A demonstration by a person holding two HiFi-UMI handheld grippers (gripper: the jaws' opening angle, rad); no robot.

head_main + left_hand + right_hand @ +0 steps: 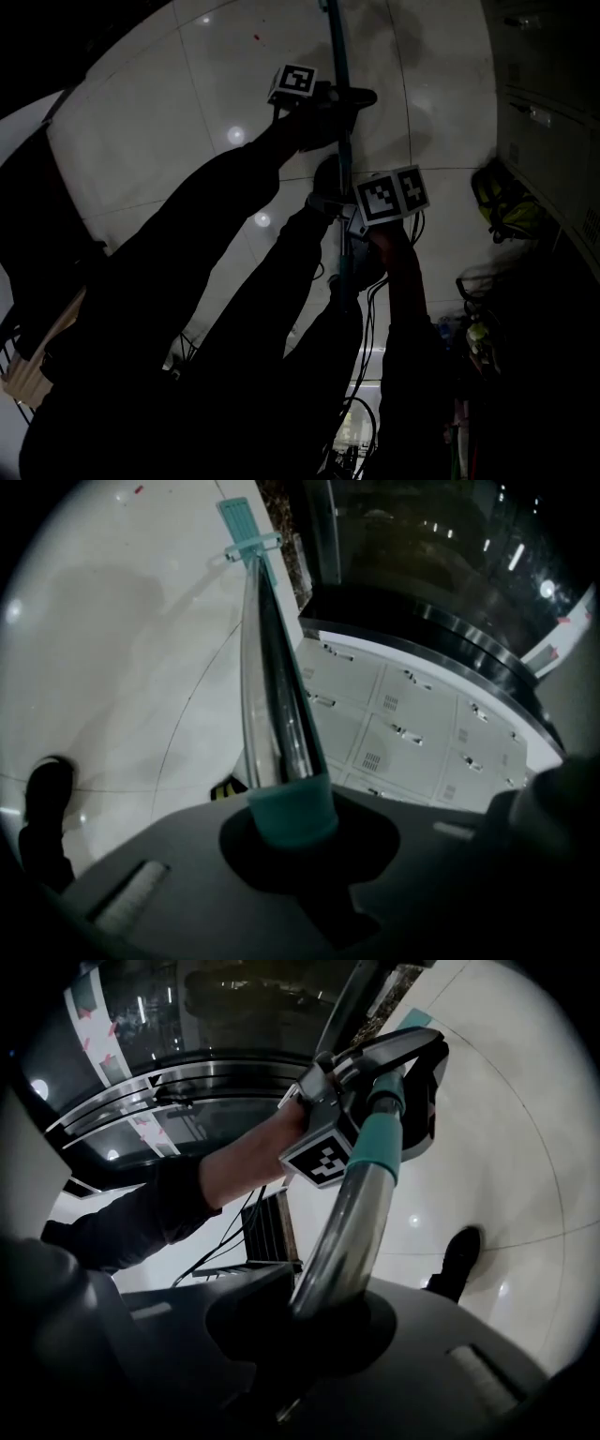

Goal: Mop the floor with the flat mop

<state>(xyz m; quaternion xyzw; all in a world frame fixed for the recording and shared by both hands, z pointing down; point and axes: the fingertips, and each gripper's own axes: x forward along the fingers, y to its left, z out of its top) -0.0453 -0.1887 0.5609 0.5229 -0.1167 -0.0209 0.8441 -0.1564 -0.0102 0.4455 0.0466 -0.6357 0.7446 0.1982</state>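
The flat mop's pole (339, 56) runs from the top of the head view down between both grippers, over the glossy white tiled floor (169, 122). My left gripper (333, 101) is shut on the pole higher up, and my right gripper (361, 225) is shut on it lower down. In the left gripper view the steel pole (272, 696) leaves the jaws at a teal collar (291, 810) and reaches the teal mop head (246, 532) on the floor. The right gripper view shows the pole (352, 1222) rising to the left gripper (398, 1063).
White lockers (403, 733) line the wall on the right, also as lockers (539, 112). A yellow-green object (506, 208) lies by them. Cables (361, 422) hang near my body. A dark shoe (47, 803) stands on the tiles. A wooden frame (37, 361) is at lower left.
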